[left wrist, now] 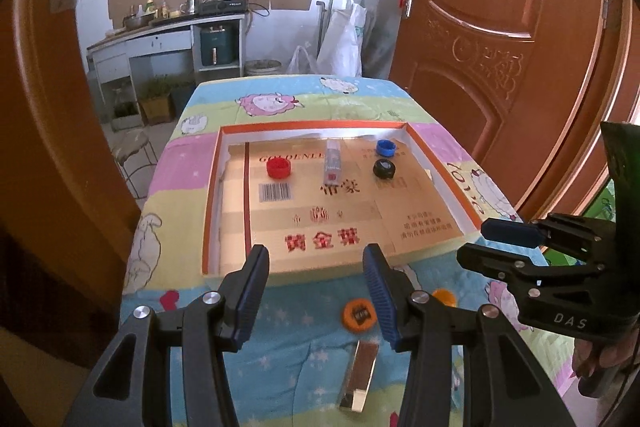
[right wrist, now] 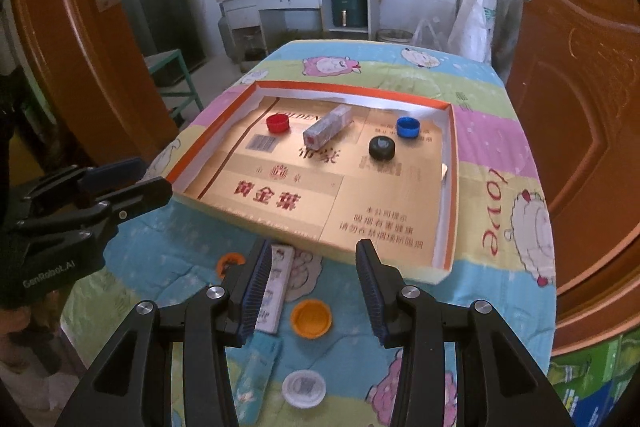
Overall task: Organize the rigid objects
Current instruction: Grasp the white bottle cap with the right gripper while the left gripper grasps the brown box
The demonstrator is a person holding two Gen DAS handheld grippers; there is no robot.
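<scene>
Both grippers hang above the near edge of the table with jaws apart and nothing between them: the left gripper (left wrist: 316, 291) over the cartoon-sheep cloth (left wrist: 280, 355), the right gripper (right wrist: 310, 291) beside it, seen in the left view at the right edge (left wrist: 492, 243). Ahead of them lies a shallow orange-rimmed tray (right wrist: 450, 187) lined with gold printed cardboard. Inside it a red cap (right wrist: 277, 123) sits toward the far left, a small pale box (right wrist: 329, 126) lies on its side near the middle, and a blue cap (right wrist: 408, 127) and a black cap (right wrist: 381, 147) rest close together on the right. On the cloth near the tray are an orange cap (right wrist: 311, 317), a second orange cap (right wrist: 229, 264), a white cap (right wrist: 303, 388), a flat white box (right wrist: 276, 295) and a gold box (left wrist: 359, 375).
</scene>
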